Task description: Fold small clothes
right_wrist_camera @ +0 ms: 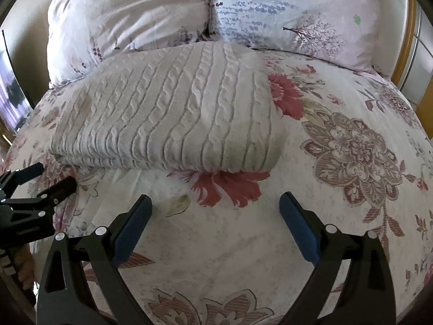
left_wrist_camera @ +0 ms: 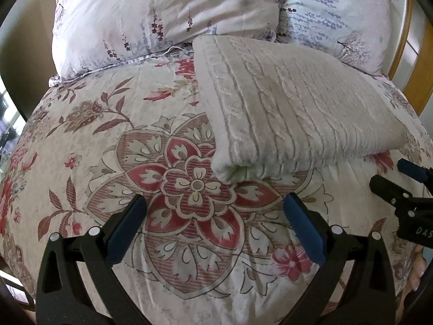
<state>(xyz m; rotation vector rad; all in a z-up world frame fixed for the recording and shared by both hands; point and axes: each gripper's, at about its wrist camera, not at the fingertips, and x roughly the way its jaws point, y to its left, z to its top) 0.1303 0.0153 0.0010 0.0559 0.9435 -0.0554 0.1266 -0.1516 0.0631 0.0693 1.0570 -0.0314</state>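
Observation:
A pale cable-knit sweater [left_wrist_camera: 292,108] lies folded into a thick rectangle on the floral bedspread [left_wrist_camera: 108,135]; it also shows in the right wrist view [right_wrist_camera: 173,113]. My left gripper [left_wrist_camera: 215,203] is open and empty, hovering over the bedspread just short of the sweater's near left corner. My right gripper [right_wrist_camera: 215,203] is open and empty, a little in front of the sweater's near edge. The right gripper shows at the right edge of the left wrist view [left_wrist_camera: 397,176]. The left gripper shows at the left edge of the right wrist view [right_wrist_camera: 51,177].
Two floral pillows [left_wrist_camera: 162,19] [right_wrist_camera: 297,13] lie behind the sweater at the head of the bed. A wooden headboard [left_wrist_camera: 414,62] runs along the right. The bedspread [right_wrist_camera: 351,149] extends to the right of the sweater.

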